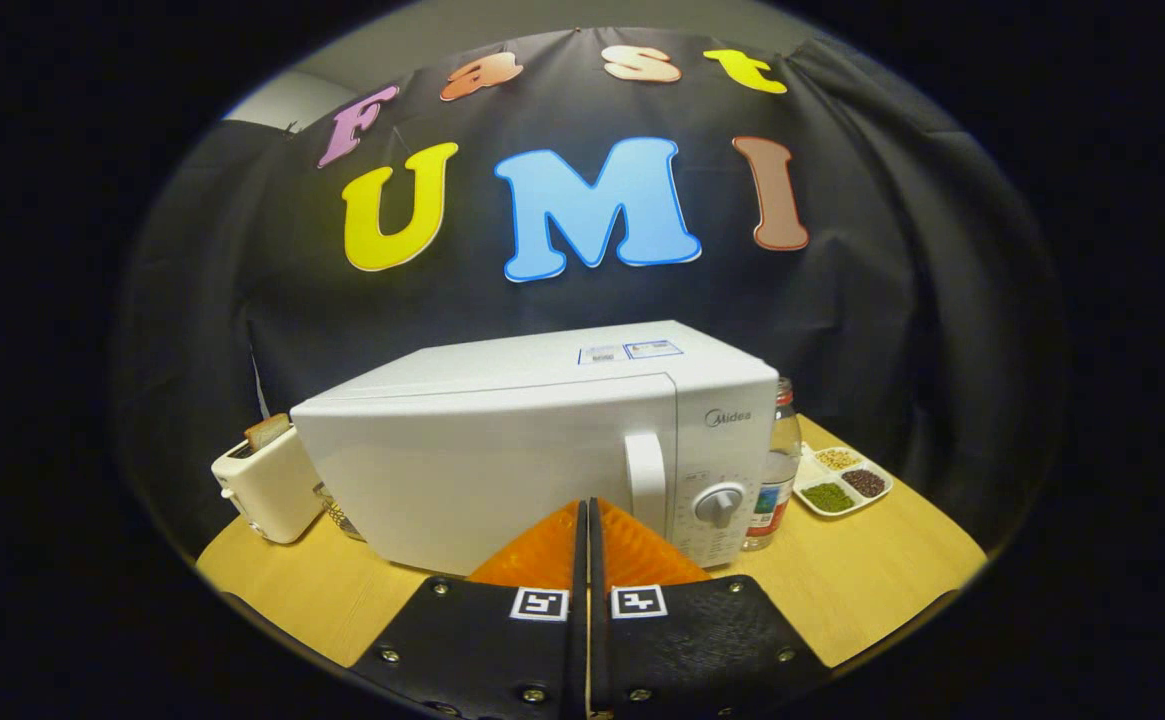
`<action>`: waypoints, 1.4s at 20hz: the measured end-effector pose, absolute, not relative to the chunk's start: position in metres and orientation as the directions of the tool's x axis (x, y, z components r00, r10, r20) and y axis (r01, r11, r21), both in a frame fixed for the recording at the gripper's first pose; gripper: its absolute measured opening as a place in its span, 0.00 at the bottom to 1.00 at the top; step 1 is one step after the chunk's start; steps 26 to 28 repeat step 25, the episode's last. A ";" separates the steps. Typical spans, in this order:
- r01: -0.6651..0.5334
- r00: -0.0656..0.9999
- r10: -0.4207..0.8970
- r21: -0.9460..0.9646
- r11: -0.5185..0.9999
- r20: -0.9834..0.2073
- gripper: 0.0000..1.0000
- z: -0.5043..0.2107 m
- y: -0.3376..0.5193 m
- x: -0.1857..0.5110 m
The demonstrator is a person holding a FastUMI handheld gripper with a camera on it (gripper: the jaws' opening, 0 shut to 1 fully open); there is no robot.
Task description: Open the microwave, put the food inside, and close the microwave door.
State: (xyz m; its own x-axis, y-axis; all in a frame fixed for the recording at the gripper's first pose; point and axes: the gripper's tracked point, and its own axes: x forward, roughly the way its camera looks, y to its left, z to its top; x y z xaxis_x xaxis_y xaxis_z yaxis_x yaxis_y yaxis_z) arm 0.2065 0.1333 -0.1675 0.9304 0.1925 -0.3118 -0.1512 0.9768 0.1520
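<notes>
microwave (502, 450) sits on the wooden table (872, 590) with its door closed, so the task is at its first step — getting that door open. the gripper (587, 515) is clenched, its two fingers pressed together with nothing between them, their tips just in front of the lower part of the door and a little to one side of the door handle (645, 478).

to do this step well, i would judge the fingers need to part first, then come in around the upright handle from the front so one finger passes behind it. the pull should follow the door's arc rather than run straight back, since the hinge looks to be on the far side from the handle. a slow, even pull matters — the oven may slide on the smooth tabletop if it is jerked.

food for the task appears to be the divided dish (842, 483) of seeds or beans beyond the bottle (774, 470), past the control side of the oven, though that is a guess. the bottle stands close to the oven and partly hidden by it. a toaster (264, 485) stands at the other end, with something small behind it that i cannot make out. the gap behind the handle and the hinge itself are hidden from here.
</notes>
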 end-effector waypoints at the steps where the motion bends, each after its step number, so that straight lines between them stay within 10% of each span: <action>1: -0.149 0.938 0.184 0.137 0.979 -0.295 0.01 -0.158 0.131 0.195; 14: -0.129 0.983 0.142 0.113 0.985 -0.114 0.01 -0.055 0.127 0.044; 20: -0.118 0.988 0.127 0.108 0.987 -0.084 0.97 -0.041 0.120 0.003; 28: -0.104 0.988 0.115 0.108 0.989 -0.100 0.97 -0.043 0.112 -0.008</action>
